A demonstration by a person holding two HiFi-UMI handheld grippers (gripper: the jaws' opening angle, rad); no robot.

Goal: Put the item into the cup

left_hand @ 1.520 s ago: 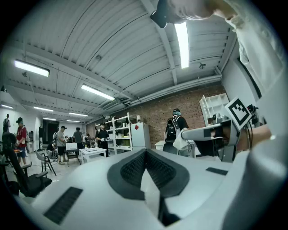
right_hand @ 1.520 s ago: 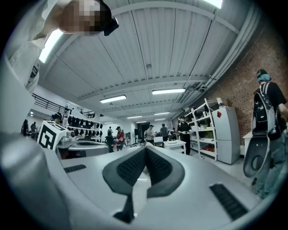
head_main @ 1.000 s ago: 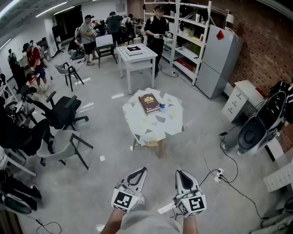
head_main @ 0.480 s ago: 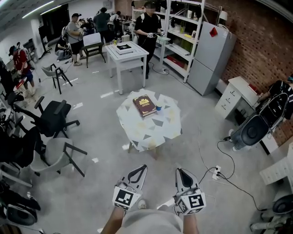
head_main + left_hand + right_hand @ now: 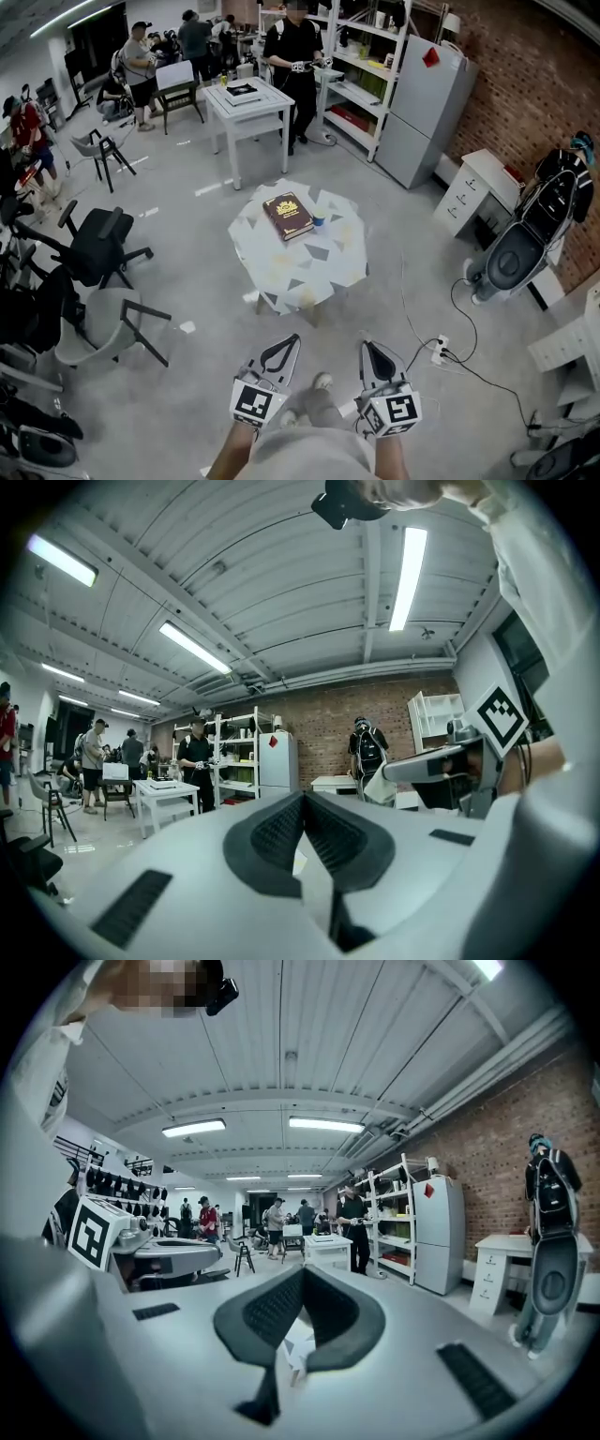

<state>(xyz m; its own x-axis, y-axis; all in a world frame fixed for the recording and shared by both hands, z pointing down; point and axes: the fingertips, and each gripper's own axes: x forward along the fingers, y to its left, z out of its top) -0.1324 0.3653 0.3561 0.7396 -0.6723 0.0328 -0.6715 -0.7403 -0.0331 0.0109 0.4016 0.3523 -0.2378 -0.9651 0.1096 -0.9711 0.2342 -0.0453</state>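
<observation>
A small round table (image 5: 309, 272) with a patterned cloth stands a few steps ahead. A dark red book (image 5: 287, 215) lies on it, with a small blue cup (image 5: 319, 222) just to its right. No other loose item is discernible at this distance. Both grippers are held low and close to the body, far short of the table. The left gripper (image 5: 292, 341) has its jaws together on nothing, as the left gripper view (image 5: 303, 799) also shows. The right gripper (image 5: 367, 348) is likewise shut and empty, its tips meeting in the right gripper view (image 5: 302, 1273).
Office chairs (image 5: 98, 248) stand to the left. A white table (image 5: 246, 103) and shelves (image 5: 361, 84) with people by them are at the back. A grey fridge (image 5: 422, 112) and white drawers (image 5: 473, 192) line the brick wall. Cables and a power strip (image 5: 439, 352) lie on the floor at the right.
The round table sits slightly nearer and further left in the head view as the person walks toward it. Both grippers keep their place and stay shut.
</observation>
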